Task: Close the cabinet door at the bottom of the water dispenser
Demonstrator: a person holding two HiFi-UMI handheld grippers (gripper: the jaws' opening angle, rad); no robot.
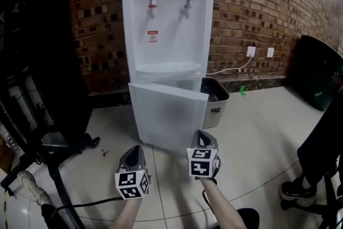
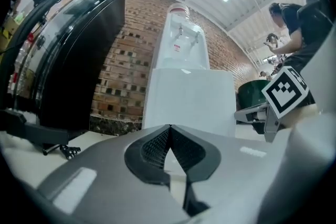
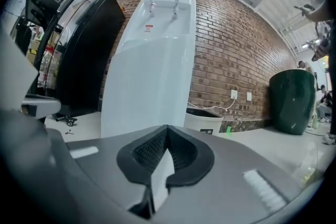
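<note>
The dispenser stands against the brick wall. At its foot the door hangs ajar. It seems hinged on the left, and its right edge is swung out towards the person, close beside the bin.

Both tools are low over the floor, short of the door and touching nothing. The left gripper has its jaws pressed together with nothing between them, and the right gripper is the same (in each gripper view the pads meet along a single seam). Both point roughly level at the door.

What matters for the coming move is that the door lies straight ahead of both, and its free edge is on the right. The right gripper sits nearer that edge, almost under it in the head view. The left one faces the hinge side, where a push would do little. Judging from this, a forward push with the closed right tips on the panel near its outer edge should swing it shut.
</note>
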